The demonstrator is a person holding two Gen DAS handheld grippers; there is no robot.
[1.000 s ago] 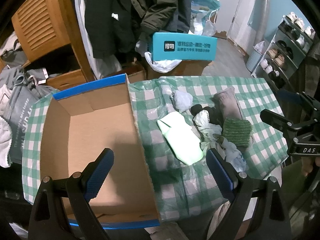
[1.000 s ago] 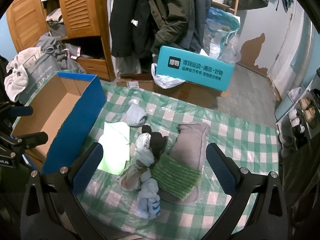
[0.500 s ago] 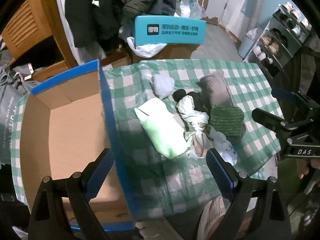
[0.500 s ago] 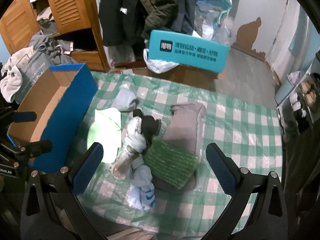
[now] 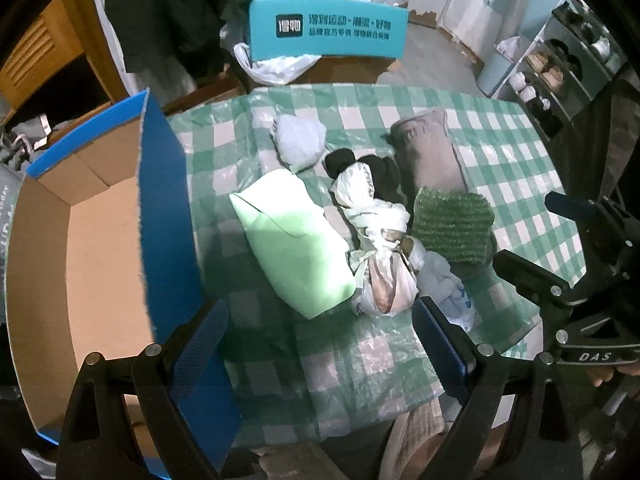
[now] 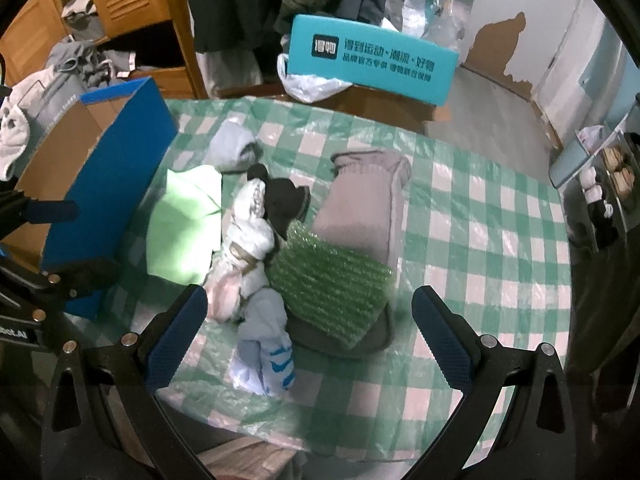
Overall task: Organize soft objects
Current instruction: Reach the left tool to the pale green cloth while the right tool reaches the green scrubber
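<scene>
Soft pile sits mid-table on the checked cloth (image 5: 400,344): pale green pouch (image 5: 292,240) nearest the open box (image 5: 100,240), knotted bag (image 5: 380,248) touching it, green pad (image 6: 332,280) on the grey roll (image 6: 368,208), socks (image 6: 264,344) at the near edge. Left gripper (image 5: 320,344) and right gripper (image 6: 308,336) both hover spread wide, empty. Best start: pouch first, pinch across its width, lift clear of the box wall.

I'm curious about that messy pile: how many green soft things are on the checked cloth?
2. The pale green cloth lies beside the blue box; the dark green ribbed piece sits on the grey fabric. Others may be buried.
</scene>
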